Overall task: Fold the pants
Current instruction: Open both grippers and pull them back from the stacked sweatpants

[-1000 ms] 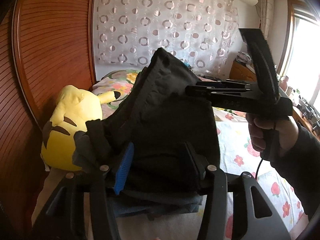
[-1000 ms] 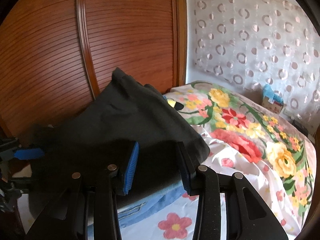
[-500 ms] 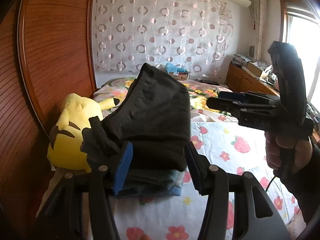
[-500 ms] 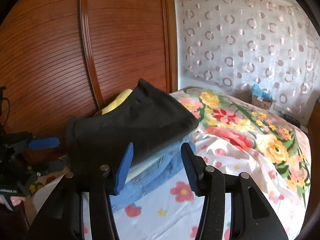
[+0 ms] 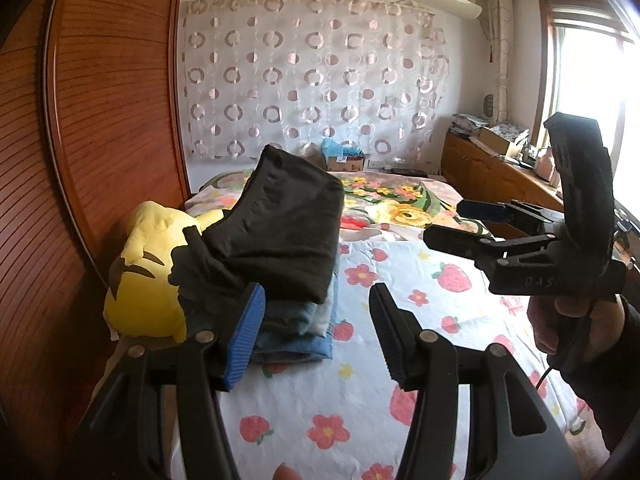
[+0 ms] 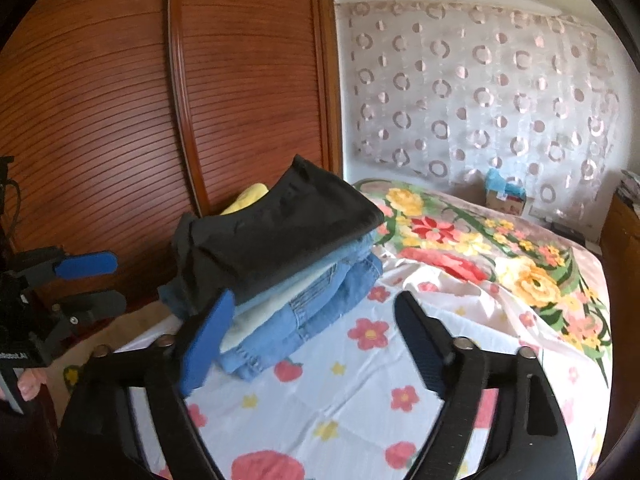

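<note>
Folded black pants (image 5: 280, 232) lie on top of a stack of folded jeans and light clothes (image 5: 296, 328) on the bed, also in the right wrist view (image 6: 280, 236). The stack of jeans (image 6: 312, 312) shows beneath them. My left gripper (image 5: 316, 332) is open and empty, held back from the stack. My right gripper (image 6: 312, 332) is open and empty, just right of the stack; it also shows at the right of the left wrist view (image 5: 460, 220). The left gripper shows at the left edge of the right wrist view (image 6: 92, 284).
A yellow plush toy (image 5: 148, 272) lies left of the stack against the wooden wardrobe (image 5: 92, 120). The bed (image 5: 400, 280) has a floral sheet. A box (image 5: 344, 160) sits at its far end, a wooden cabinet (image 5: 492, 172) along the right.
Both grippers let go of the black pants and drew back from the stack. The pants now rest on top of the pile.
</note>
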`<state>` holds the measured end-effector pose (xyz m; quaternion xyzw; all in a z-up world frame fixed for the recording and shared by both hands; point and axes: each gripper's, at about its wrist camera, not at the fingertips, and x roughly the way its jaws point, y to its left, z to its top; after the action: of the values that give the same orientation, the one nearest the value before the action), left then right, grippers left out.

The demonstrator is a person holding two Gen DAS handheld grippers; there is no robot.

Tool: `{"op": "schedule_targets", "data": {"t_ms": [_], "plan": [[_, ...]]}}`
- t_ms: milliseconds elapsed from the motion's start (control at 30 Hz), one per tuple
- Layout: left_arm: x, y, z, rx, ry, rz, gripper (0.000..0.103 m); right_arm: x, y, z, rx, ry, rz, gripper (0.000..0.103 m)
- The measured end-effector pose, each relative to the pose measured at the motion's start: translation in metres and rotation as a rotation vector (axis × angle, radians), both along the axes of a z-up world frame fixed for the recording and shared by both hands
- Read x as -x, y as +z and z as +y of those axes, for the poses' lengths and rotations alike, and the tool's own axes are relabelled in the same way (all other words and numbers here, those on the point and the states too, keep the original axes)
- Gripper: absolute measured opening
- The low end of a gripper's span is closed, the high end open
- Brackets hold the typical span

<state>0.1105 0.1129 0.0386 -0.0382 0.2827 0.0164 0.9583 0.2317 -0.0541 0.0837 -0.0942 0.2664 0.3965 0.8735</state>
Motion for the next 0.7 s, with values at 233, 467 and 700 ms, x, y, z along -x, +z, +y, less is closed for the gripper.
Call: {"op": "schedule_targets", "data": {"t_ms": [233, 467, 700], "plan": [[0.02, -0.003, -0.02, -0.062, 0.004, 0.002, 0.054, 0.022, -0.007, -0.017, 0.007, -0.043, 0.01, 0.091], [0.033, -0.014, -0.039, -0.036, -0.056, 0.01, 0.054, 0.045, -0.019, -0.042, 0.01, -0.088, 0.024, 0.091], [0.036, -0.022, -0.056, -0.015, -0.089, 0.02, 0.054, 0.066, -0.024, -0.073, 0.017, -0.152, 0.029, 0.091]]}}
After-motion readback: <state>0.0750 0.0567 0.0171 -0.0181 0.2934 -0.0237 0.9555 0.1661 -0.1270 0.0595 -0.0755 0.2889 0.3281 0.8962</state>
